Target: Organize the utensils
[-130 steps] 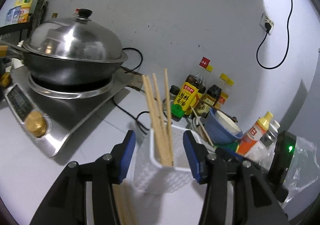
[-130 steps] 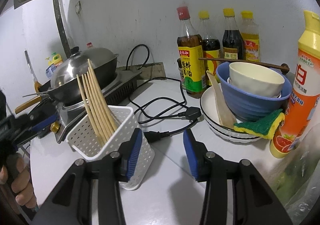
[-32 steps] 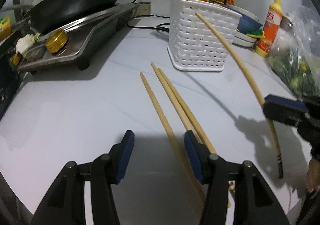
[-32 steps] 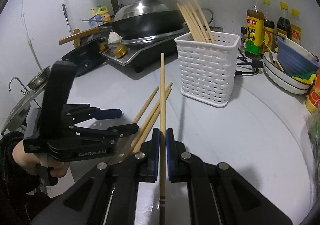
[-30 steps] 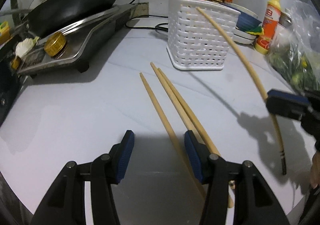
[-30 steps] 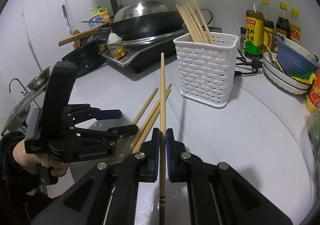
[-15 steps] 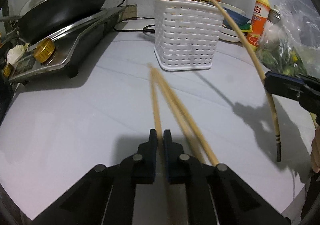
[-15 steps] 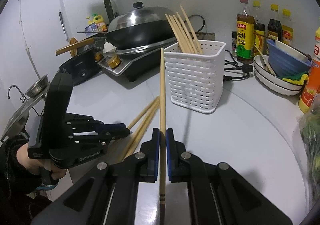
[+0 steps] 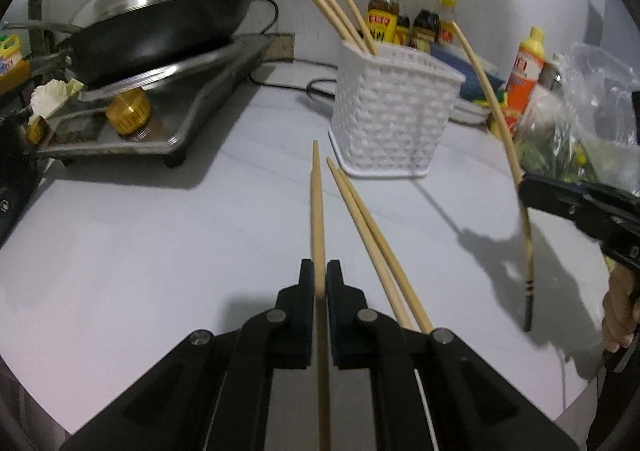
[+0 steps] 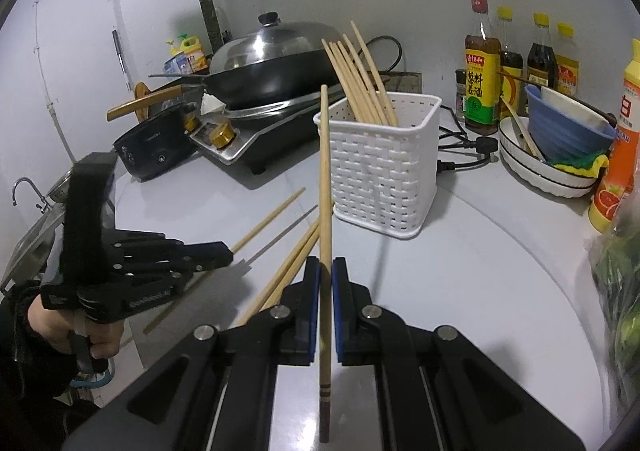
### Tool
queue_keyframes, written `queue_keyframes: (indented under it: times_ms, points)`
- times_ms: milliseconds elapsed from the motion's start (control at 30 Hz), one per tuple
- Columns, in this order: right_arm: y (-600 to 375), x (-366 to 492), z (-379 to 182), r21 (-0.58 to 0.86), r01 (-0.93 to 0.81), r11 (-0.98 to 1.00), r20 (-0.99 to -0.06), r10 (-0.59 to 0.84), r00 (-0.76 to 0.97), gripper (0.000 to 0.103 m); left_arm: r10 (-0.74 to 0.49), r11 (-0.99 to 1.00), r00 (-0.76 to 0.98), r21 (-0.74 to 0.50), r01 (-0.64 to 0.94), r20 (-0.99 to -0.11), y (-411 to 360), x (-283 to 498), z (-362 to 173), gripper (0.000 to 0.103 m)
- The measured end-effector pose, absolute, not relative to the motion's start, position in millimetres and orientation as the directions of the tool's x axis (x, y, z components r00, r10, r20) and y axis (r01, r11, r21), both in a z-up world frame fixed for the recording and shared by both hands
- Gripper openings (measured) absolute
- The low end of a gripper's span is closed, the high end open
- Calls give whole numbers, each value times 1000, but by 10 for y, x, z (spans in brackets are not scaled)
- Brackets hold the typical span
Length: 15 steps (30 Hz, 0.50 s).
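Judging from how things lie, the job looks past its middle: several bamboo chopsticks (image 10: 362, 79) already stand leaning in the white basket (image 10: 380, 167) toward the far side of the table (image 9: 140, 211), two loose chopsticks (image 9: 372, 235) lie on the table near the basket's front, and one more is in each tool. The left tool (image 9: 318, 283) has its blue-padded fingers together on a plain chopstick (image 9: 317, 211), which points forward toward the basket and appears lifted off the surface, though the left view is slightly blurred. The right tool (image 10: 326, 279) is likewise clamped on a striped-end chopstick (image 10: 325, 187), held steeply with its tip up near the basket's rim and its dark-banded butt hanging below the fingers. What remains, as I read it, is dropping both held sticks into the basket and then collecting the pair on the table. The chopsticks are long, thin, pale and straight; they seem light and liable to pivot in a pinch. The basket is a woven-pattern plastic box, upright, just right of the stove (image 9: 160, 107) carrying a lidded wok (image 9: 160, 19).
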State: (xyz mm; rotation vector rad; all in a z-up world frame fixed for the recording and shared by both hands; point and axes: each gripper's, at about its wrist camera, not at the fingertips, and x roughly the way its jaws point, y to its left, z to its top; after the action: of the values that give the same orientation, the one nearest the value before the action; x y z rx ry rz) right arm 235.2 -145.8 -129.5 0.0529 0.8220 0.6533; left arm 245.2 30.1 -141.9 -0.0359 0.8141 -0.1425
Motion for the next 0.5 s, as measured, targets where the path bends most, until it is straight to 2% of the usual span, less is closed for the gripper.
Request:
queue_keyframes:
  times_ms: [500]
  points:
    - [-1401, 2576, -903, 239, -516, 823, -642, 533, 552, 6, -180, 983, 773, -150, 110, -609, 614, 2312, -910, 5]
